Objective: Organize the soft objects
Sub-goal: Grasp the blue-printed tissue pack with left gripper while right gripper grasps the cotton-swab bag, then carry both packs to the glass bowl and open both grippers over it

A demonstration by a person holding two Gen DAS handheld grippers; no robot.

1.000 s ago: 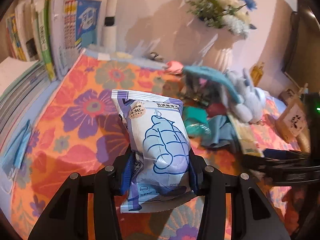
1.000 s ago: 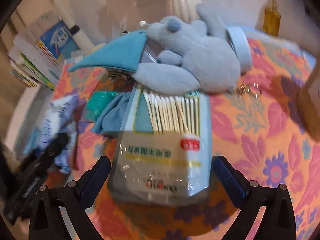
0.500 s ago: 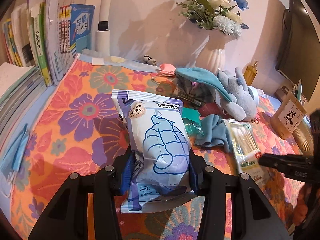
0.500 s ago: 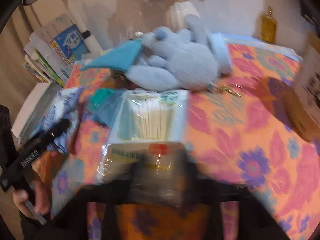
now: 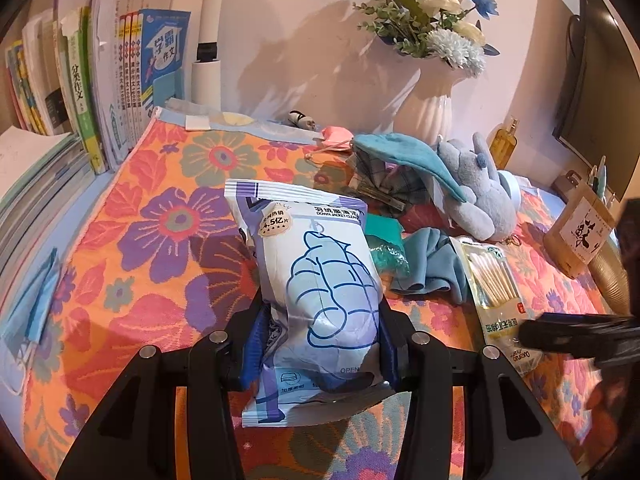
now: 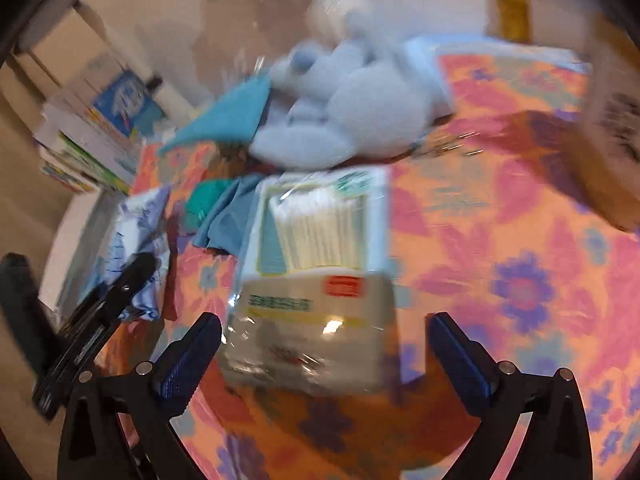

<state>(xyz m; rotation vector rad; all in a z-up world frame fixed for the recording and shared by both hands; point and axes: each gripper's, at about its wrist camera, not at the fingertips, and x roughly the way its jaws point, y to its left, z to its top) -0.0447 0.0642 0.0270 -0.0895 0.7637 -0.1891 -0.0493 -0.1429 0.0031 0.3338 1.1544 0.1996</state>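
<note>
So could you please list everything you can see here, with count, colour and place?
wipes pack: one, white and purple, clamped in the left gripper
cotton swab bag: one, clear, between the right gripper's open jaws
plush toy: one, grey-blue, behind the swab bag
cloth: one, teal, between pack and bag
vase of flowers: one, white, by the wall
books: many, upright at far left
flowered mat: one, orange, under everything
left gripper: black, shut on the pack
right gripper: black, jaws just reopened

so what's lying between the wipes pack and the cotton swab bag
In the left wrist view, a crumpled blue cloth and a teal bundle lie between the wipes pack and swab bag.
</note>
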